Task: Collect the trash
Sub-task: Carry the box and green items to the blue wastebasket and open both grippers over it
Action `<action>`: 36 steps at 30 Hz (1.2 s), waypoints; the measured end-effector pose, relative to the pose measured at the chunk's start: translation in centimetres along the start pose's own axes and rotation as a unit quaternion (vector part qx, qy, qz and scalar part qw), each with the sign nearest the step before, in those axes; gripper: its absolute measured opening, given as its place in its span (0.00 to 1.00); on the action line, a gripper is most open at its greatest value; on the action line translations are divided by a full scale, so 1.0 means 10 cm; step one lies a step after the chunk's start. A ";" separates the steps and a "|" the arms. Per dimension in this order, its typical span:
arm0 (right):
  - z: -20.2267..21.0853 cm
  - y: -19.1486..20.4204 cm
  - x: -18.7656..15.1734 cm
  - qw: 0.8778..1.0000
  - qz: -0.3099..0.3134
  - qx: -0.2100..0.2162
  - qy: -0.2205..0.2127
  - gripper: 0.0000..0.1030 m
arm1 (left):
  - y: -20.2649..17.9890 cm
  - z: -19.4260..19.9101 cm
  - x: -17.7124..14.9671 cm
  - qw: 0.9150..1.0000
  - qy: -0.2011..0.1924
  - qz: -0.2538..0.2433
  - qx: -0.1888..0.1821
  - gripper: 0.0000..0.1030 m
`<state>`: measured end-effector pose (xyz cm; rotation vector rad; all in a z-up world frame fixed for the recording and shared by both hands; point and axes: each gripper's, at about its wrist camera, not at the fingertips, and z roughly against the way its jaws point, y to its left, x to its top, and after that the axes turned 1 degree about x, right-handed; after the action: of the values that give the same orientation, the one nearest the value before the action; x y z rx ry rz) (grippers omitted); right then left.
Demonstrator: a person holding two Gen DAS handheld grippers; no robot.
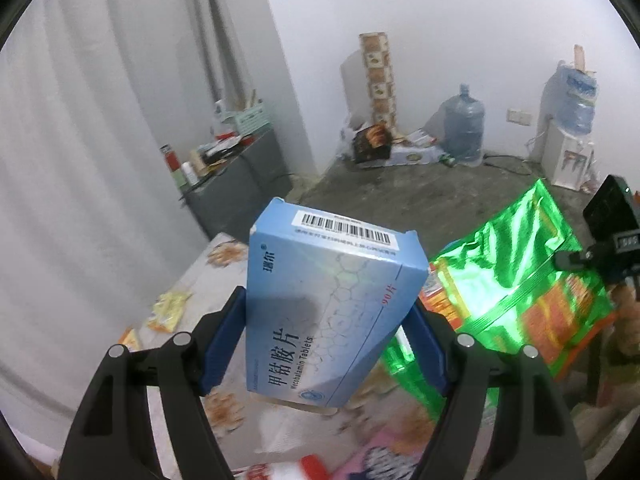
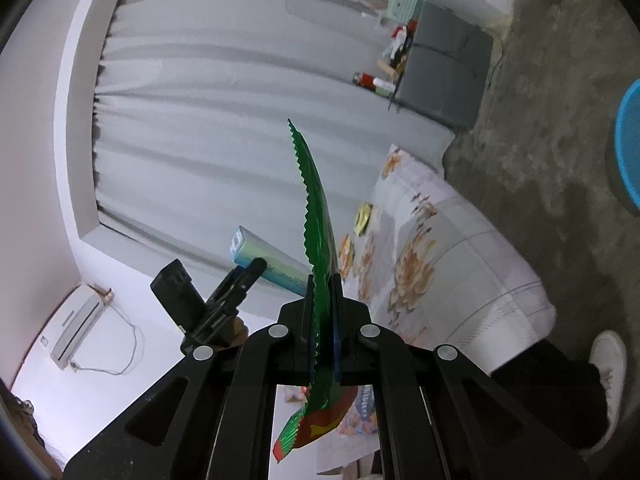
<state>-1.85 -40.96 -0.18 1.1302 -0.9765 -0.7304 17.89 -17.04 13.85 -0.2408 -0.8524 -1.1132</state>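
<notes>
Left gripper (image 1: 328, 320): clamped on the blue tablet box (image 1: 324, 308), long axis along the fingers.
Right gripper (image 2: 322, 320): pinching the green foil bag (image 2: 316, 216) edge-on.
Relation: bag beside box, above the floral table (image 2: 460, 264).

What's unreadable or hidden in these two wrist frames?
- Left wrist: table items at the bottom edge are blurred and cut off behind the left gripper, which holds the medicine box.
- Left wrist: the green bag hides the table behind it.
- Right wrist: the bag is edge-on in the right gripper, print unreadable.
</notes>
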 end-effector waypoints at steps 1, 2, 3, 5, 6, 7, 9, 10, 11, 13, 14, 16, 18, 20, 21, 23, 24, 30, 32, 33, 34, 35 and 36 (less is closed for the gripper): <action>0.07 -0.02 0.01 1.000 -0.001 0.000 -0.008 0.05 | -0.07 -0.01 0.04 1.000 -0.004 -0.002 -0.004 0.72; 0.10 -0.04 0.01 1.000 -0.003 0.000 -0.013 0.05 | -0.17 -0.03 0.09 1.000 -0.009 -0.002 -0.014 0.72; 0.15 -0.07 0.02 1.000 -0.005 0.001 -0.020 0.04 | -0.23 -0.05 0.14 1.000 -0.011 -0.002 -0.022 0.72; 0.23 -0.13 0.04 0.999 -0.008 -0.001 -0.033 0.05 | -0.39 -0.11 0.23 0.999 -0.016 -0.001 -0.032 0.72; 0.28 -0.16 0.06 0.999 -0.010 -0.001 -0.039 0.05 | -0.48 -0.15 0.29 0.999 -0.016 0.000 -0.044 0.72; 0.32 -0.19 0.07 0.999 -0.012 -0.001 -0.045 0.05 | -0.56 -0.19 0.34 0.999 -0.016 0.000 -0.052 0.72; 0.44 -0.25 0.09 0.998 -0.017 -0.004 -0.059 0.04 | -0.74 -0.28 0.42 0.998 -0.015 -0.007 -0.059 0.72; 0.52 -0.29 0.11 0.997 -0.019 -0.006 -0.069 0.05 | -0.82 -0.33 0.45 0.998 -0.015 -0.012 -0.060 0.72; 0.59 -0.33 0.14 0.997 -0.022 -0.010 -0.077 0.04 | -0.89 -0.38 0.48 0.998 -0.014 -0.014 -0.064 0.72; 0.76 -0.39 0.18 0.995 -0.025 -0.022 -0.097 0.04 | -1.02 -0.55 0.57 0.997 -0.006 -0.011 -0.081 0.72; 0.81 -0.42 0.20 0.993 -0.026 -0.029 -0.108 0.04 | -1.03 -0.60 0.58 0.996 -0.004 -0.008 -0.086 0.72; 0.99 -0.53 0.25 0.990 -0.032 -0.044 -0.134 0.04 | -1.10 -0.76 0.63 0.996 0.003 -0.002 -0.094 0.72; 1.13 -0.63 0.29 0.985 -0.043 -0.055 -0.155 0.04 | -1.17 -0.92 0.67 0.995 0.009 0.003 -0.100 0.72; 1.27 -0.78 0.33 0.979 -0.058 -0.077 -0.179 0.04 | -1.23 -1.10 0.70 0.993 0.020 0.014 -0.113 0.72; 1.33 -0.86 0.34 0.976 -0.067 -0.086 -0.190 0.04 | -1.24 -1.17 0.69 0.993 0.024 0.017 -0.117 0.72; 1.40 -1.02 0.36 0.970 -0.084 -0.101 -0.206 0.05 | -1.32 -1.38 0.71 0.990 0.038 0.025 -0.131 0.72; 1.42 -1.09 0.38 0.967 -0.091 -0.107 -0.213 0.05 | -1.36 -1.45 0.71 0.989 0.042 0.027 -0.136 0.72; 1.34 -1.69 0.58 0.950 -0.145 -0.148 -0.233 0.05 | -1.63 -1.96 0.75 0.981 0.076 0.049 -0.174 0.72; 1.29 -1.92 0.68 0.946 -0.156 -0.159 -0.235 0.05 | -1.73 -2.12 0.75 0.978 0.087 0.053 -0.182 0.72; 1.25 -2.02 0.73 0.944 -0.159 -0.169 -0.236 0.07 | -1.77 -2.18 0.74 0.977 0.091 0.055 -0.185 0.72; 1.22 -2.14 0.78 0.940 -0.167 -0.179 -0.237 0.09 | -1.81 -2.26 0.74 0.976 0.098 0.058 -0.189 0.72; 1.19 -2.29 0.84 0.935 -0.178 -0.193 -0.239 0.10 | -1.86 -2.34 0.73 0.974 0.105 0.060 -0.192 0.72; 1.20 -2.41 0.87 0.931 -0.181 -0.207 -0.239 0.14 | -1.90 -2.40 0.73 0.973 0.110 0.061 -0.193 0.72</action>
<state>-9.25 -60.19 -19.63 0.7719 -0.9558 -1.4897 14.28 -44.25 -1.46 -0.4774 -0.4136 -1.1597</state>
